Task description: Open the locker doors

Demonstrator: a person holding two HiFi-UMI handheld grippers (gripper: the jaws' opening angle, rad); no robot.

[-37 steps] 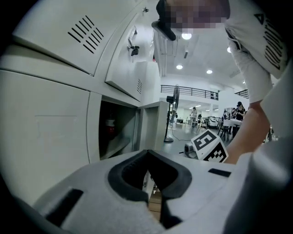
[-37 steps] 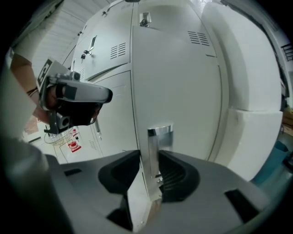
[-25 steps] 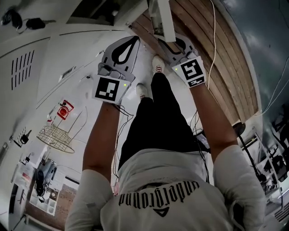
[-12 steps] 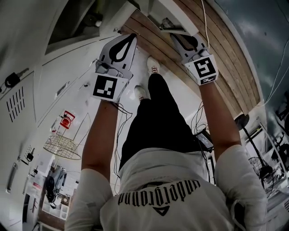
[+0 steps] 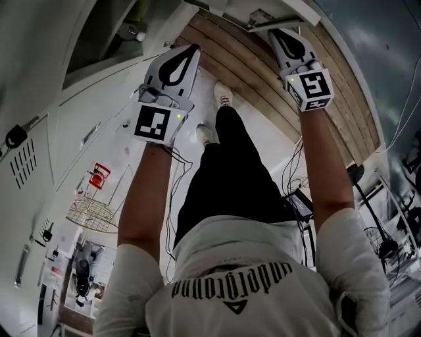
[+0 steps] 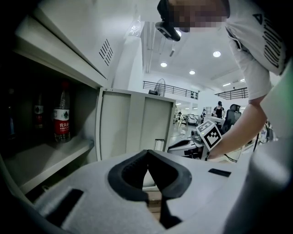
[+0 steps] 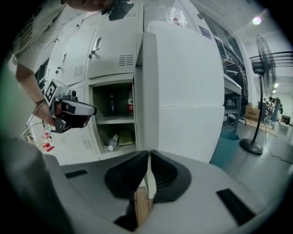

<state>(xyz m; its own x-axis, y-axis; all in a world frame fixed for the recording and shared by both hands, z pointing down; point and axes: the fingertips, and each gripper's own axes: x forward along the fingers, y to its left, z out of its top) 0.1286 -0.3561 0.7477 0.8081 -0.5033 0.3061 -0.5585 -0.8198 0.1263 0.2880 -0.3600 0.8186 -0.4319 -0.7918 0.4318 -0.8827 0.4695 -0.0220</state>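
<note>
The white locker door [image 7: 187, 82] stands swung wide, edge-on to my right gripper [image 7: 149, 153]. That gripper's jaws have just been closing; only a hairline slit is left and I see nothing between them. From the head view the right gripper [image 5: 275, 31] has its tips just below the door's lower edge [image 5: 263, 16]. The left gripper [image 6: 147, 154] is shut and holds nothing. It hangs in front of the open compartment, where a red-labelled bottle [image 6: 61, 114] stands beside another open door [image 6: 132, 123]. In the head view the left gripper [image 5: 192, 48] points at the lockers.
Bottles stand on the upper shelf [image 7: 120, 119] and one lies on the lower. Shut lockers [image 7: 110, 50] sit above. A standing fan [image 7: 256, 91] and a teal bin [image 7: 229, 141] are to the right. A wire basket [image 5: 95, 212] lies on the floor, and keys [image 5: 16, 135] hang in a lock.
My right gripper has travelled rightward and away along the wooden strip, and the door's edge has swung with it. The left gripper has shifted only slightly towards the lockers.
</note>
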